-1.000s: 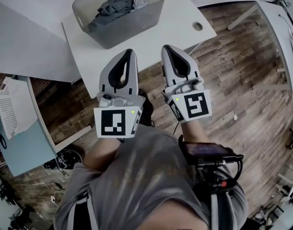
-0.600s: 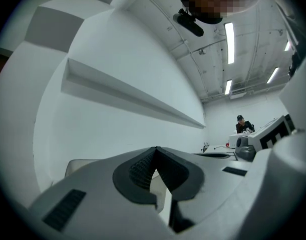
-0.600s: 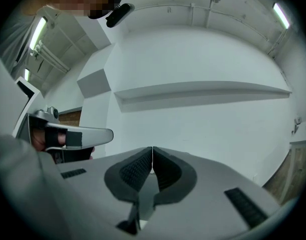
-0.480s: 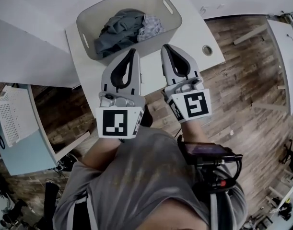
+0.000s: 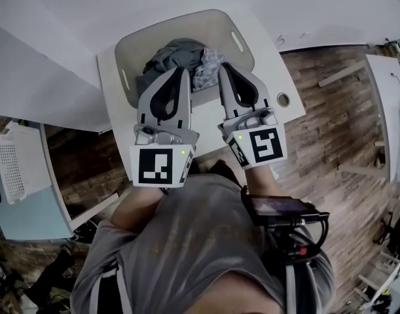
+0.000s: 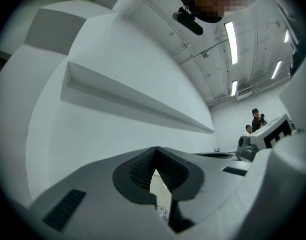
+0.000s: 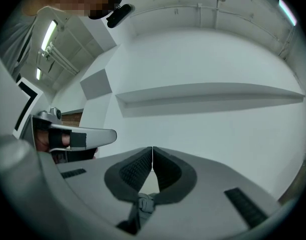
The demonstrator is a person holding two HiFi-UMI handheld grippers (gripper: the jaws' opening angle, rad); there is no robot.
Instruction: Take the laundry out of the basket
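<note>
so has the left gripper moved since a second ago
Yes: the left gripper went forward toward the basket; its tips now overlap the near rim.

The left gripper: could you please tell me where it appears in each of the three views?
Head view: the left gripper is left of centre, its tip at the basket.
Left gripper view: the left gripper fills the bottom centre, shut.
Right gripper view: the left gripper is at the left edge.
Shared landmark: the white wall ledge, in both gripper views only.
</note>
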